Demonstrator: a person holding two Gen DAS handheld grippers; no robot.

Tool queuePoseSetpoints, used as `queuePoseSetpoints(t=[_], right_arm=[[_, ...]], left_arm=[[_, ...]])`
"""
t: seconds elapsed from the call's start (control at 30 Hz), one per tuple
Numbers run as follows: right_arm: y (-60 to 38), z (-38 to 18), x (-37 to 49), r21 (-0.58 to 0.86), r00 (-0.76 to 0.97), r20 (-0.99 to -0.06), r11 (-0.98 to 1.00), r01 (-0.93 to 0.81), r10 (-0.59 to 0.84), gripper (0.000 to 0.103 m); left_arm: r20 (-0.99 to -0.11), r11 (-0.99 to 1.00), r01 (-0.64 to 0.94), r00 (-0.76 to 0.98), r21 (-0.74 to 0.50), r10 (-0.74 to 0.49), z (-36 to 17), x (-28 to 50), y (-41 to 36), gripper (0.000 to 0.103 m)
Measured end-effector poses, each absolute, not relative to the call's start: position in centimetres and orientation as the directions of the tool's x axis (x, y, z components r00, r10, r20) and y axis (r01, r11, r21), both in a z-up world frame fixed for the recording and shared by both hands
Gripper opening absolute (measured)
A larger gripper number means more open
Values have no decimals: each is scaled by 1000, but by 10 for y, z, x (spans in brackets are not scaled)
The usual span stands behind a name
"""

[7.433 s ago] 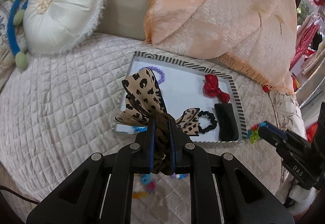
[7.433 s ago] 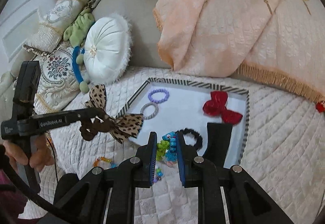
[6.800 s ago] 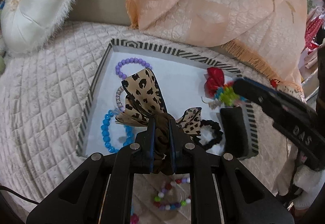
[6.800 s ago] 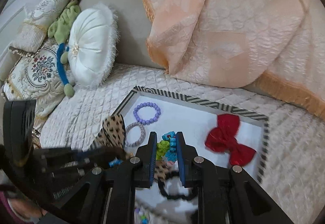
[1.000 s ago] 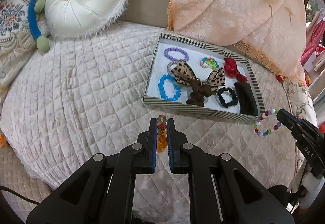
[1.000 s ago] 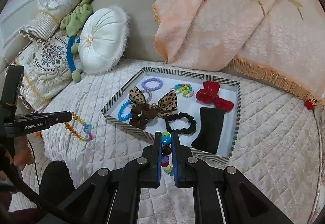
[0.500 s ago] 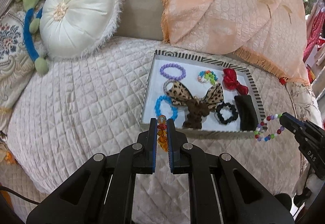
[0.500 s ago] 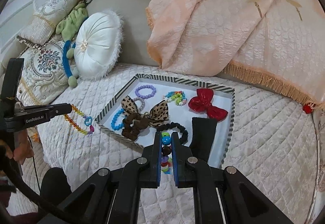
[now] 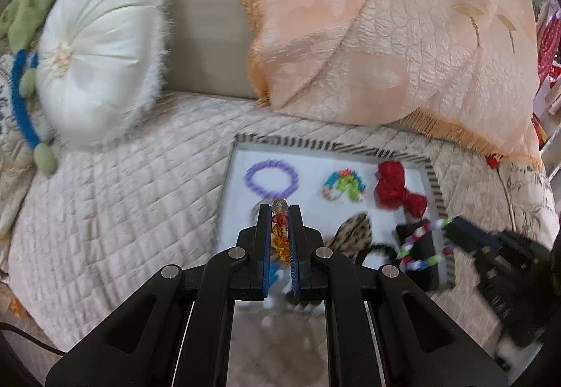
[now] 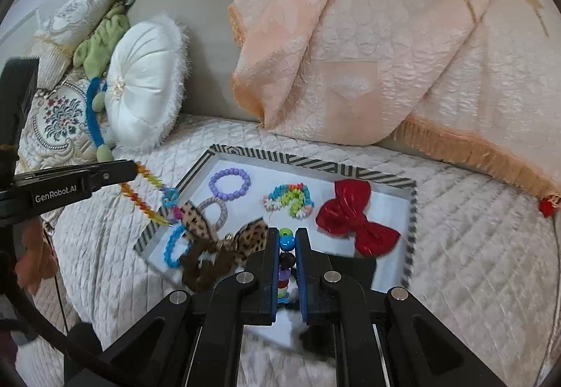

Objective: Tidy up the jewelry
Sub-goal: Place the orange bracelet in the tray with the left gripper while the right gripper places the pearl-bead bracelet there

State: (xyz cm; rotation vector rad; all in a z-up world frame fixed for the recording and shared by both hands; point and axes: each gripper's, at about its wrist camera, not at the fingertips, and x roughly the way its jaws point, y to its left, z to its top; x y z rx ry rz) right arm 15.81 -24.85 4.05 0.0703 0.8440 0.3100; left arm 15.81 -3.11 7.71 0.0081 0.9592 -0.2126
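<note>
- The striped tray (image 10: 408, 208) lies flat on the quilted bed cover (image 10: 473, 246), its long side running left to right across the right wrist view, its far edge toward the peach blanket (image 10: 368, 36).
- In the tray, from left to right at the back: a purple bead bracelet (image 10: 229, 183), a rainbow bead piece (image 10: 291, 199) and a red bow (image 10: 357, 217). The bow's long axis slants from upper left to lower right.
- A leopard-print bow (image 10: 224, 239) lies across the tray's near left part, its brown tails reaching over the near edge. A grey ring (image 10: 214, 209) and a blue bead bracelet (image 10: 175, 245) are partly under it.
- The left gripper (image 9: 279, 211) is clamped on an amber bead bracelet (image 9: 279, 232). In the right wrist view its loop (image 10: 147, 190) hangs at the tray's left rim.
- The right gripper (image 10: 287, 234) is pinched shut on a multicolour bead bracelet (image 10: 285, 257). In the left wrist view the loop (image 9: 422, 246) dangles over the tray's right end, blurred.
- A black item in the tray's right near corner is mostly hidden behind the right gripper's fingers (image 10: 308, 257); what it is cannot be told.
- The left wrist view is smeared, so the tray's near contents are hard to read there.
- A white round cushion (image 10: 143, 88) sits well left of the tray.
</note>
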Motion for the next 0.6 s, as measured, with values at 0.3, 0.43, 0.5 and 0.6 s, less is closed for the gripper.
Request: queuePoseSetpoints(t=[0.3, 0.43, 0.5, 0.6], right_arm=[[-245, 0, 214, 259, 566, -756, 945, -202, 328, 8], [-256, -26, 227, 226, 542, -794, 962, -157, 275, 8], [-262, -37, 229, 213, 530, -809, 967, -139, 254, 8], [-264, -44, 228, 189, 536, -812, 973, -130, 230, 8]], left_arm=[[-840, 973, 186, 500, -134, -211, 40, 211, -80, 8], [-864, 978, 155, 464, -139, -196, 9, 224, -76, 8], [-879, 982, 133, 443, -132, -178, -8, 228, -69, 8], [-889, 987, 111, 432, -115, -152, -23, 230, -61, 8]])
